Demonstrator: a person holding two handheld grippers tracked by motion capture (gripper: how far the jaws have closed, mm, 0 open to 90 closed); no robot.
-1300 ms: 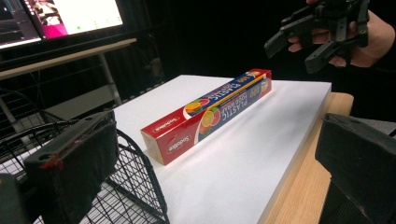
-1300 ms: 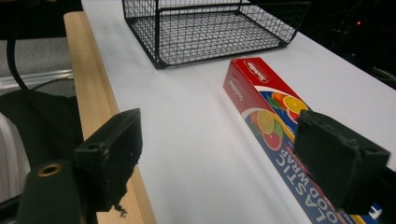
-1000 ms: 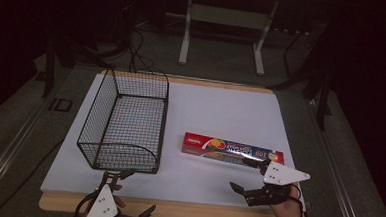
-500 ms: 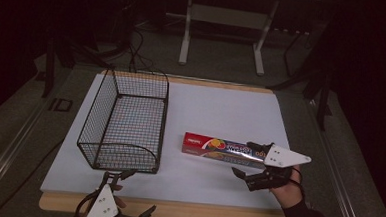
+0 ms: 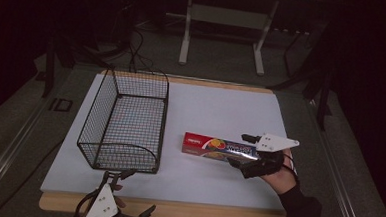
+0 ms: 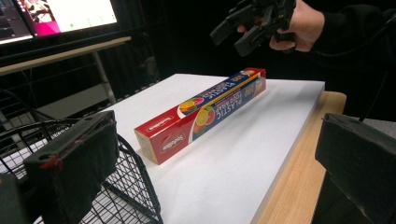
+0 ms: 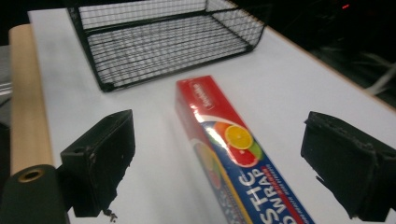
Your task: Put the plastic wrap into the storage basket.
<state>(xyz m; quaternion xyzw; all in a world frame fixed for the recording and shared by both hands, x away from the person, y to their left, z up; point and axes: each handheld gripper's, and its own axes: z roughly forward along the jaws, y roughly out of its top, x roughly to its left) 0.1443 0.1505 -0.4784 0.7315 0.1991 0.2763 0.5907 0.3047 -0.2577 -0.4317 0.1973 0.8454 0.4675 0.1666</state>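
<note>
A long red and blue box of plastic wrap (image 5: pixel 219 147) lies flat on the white worktop (image 5: pixel 221 110), just beside the black wire basket (image 5: pixel 125 122). The right claw (image 5: pixel 243 151) hangs over the box's near end. Its jaws have just been opening and now stand wide, one on each side of the box, not pressing on it. The left claw (image 5: pixel 120 174) sits at the worktop's near edge, close to the basket's corner. Its jaws are apart too, with nothing between them.
</note>
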